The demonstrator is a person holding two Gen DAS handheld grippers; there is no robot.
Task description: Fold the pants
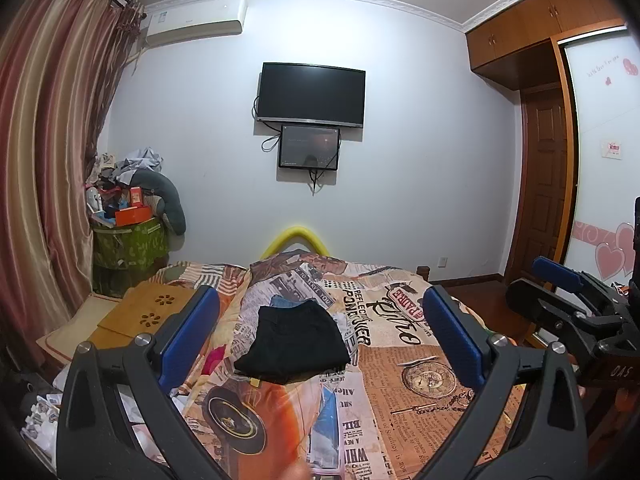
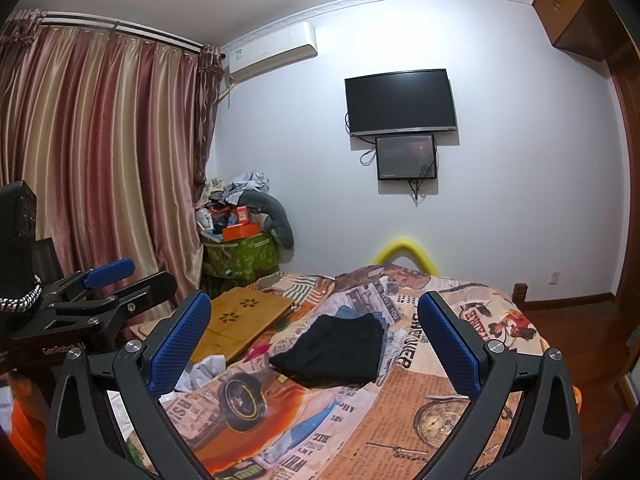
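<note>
Holding both grippers, left (image 1: 320, 328) and right (image 2: 314, 328), spread and empty above the folded pants (image 1: 294, 346), we should check edges sit square.

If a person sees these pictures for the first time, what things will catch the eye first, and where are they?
First comes the folded black pants, lying in the middle of the bed's bright newspaper-print cover, on top of some blue denim. In front, the left hand-held gripper and the right hand-held gripper hang open above the bed, holding nothing. On the far wall a dark television hangs above a smaller screen.
</note>
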